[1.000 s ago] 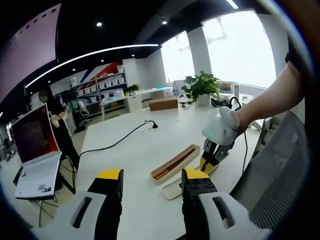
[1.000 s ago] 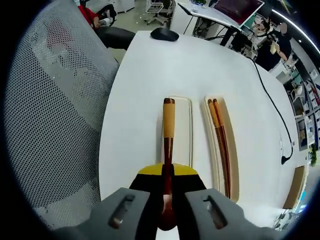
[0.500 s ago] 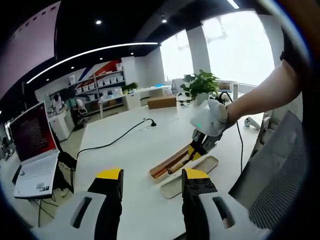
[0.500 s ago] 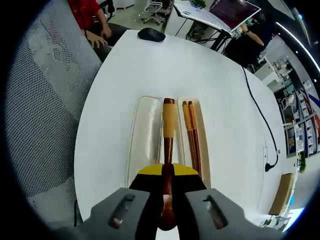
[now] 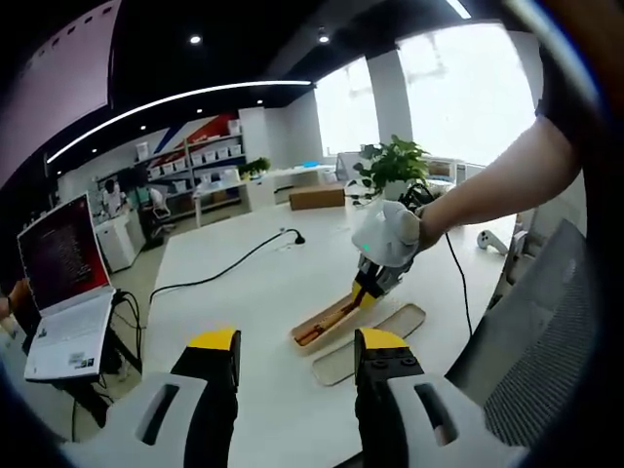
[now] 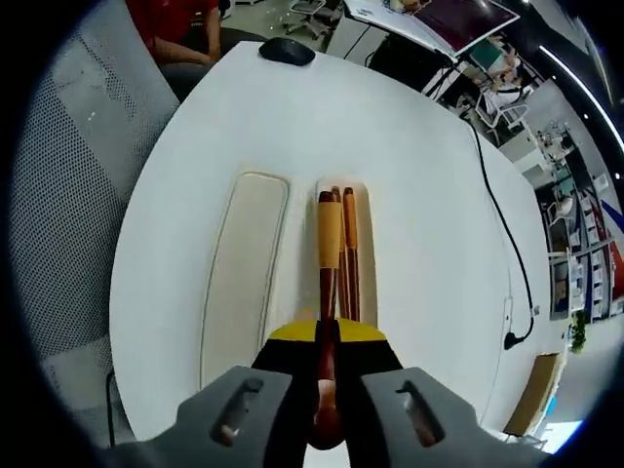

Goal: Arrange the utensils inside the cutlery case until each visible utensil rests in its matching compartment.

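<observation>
Two chopsticks [image 6: 345,249] lie in the open cutlery case [image 6: 358,210]; one lid [image 6: 239,263] lies beside it at 9 o'clock on the white table [image 6: 409,146]. The right gripper [image 6: 326,336] is clamped on one wooden spoon [image 6: 329,244], held over the case. The left gripper [image 5: 292,351] stands wide apart, holding nothing. One laptop [image 5: 63,292], one cable [image 5: 229,268] and a mesh chair [image 6: 73,146] sit around the table.

left gripper [image 5: 292,356]: fingers apart, level | right gripper [image 6: 327,336]: fingers clamped, arm extended

Left gripper view looks across the table [image 5: 253,292]; right gripper view straight down.
</observation>
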Action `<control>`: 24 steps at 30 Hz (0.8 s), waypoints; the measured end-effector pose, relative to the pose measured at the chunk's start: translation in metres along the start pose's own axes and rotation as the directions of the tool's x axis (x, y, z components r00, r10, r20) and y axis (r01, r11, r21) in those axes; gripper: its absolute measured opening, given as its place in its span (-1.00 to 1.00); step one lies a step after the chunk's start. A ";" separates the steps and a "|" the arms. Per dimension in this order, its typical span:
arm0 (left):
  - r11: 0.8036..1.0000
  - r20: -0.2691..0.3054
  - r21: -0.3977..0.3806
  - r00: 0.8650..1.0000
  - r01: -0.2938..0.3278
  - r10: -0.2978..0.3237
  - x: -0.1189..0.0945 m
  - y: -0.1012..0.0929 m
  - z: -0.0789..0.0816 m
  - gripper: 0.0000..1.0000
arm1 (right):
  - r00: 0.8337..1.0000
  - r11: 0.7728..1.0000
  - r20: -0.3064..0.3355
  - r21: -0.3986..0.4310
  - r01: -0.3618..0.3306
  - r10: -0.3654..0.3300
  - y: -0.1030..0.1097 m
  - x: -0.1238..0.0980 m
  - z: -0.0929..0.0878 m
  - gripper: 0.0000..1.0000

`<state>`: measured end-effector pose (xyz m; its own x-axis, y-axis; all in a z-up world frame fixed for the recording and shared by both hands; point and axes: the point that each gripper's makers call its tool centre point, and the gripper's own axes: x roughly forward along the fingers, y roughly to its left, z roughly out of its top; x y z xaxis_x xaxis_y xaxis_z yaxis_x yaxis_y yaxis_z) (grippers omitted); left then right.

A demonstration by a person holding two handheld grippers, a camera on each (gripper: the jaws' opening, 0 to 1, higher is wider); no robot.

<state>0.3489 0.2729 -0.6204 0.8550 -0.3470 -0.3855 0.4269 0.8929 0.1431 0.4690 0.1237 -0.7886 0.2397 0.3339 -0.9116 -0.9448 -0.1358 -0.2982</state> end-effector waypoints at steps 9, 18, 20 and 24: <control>1.000 -0.009 -0.010 1.000 -0.007 0.007 -0.001 0.002 -0.002 -0.05 | 0.999 0.999 -0.003 -0.017 -0.032 0.031 -0.005 0.013 0.007 -0.98; 1.000 -0.018 -0.020 1.000 -0.017 0.017 -0.001 0.005 -0.004 -0.05 | 0.998 0.997 -0.007 -0.041 -0.060 0.060 -0.004 0.025 0.006 -0.98; 1.000 -0.019 -0.010 1.000 -0.017 0.016 -0.001 0.005 -0.004 -0.05 | 0.998 0.997 -0.004 -0.040 -0.068 0.067 -0.004 0.026 0.007 -0.98; 1.000 -0.016 -0.020 1.000 -0.021 0.021 -0.001 0.006 -0.003 -0.06 | 0.997 0.995 -0.008 -0.059 -0.077 0.077 -0.005 0.029 0.007 -0.98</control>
<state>0.3495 0.2794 -0.6219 0.8590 -0.3237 -0.3967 0.4028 0.9055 0.1334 0.4790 0.1407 -0.8120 0.1681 0.3155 -0.9339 -0.9455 -0.2164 -0.2432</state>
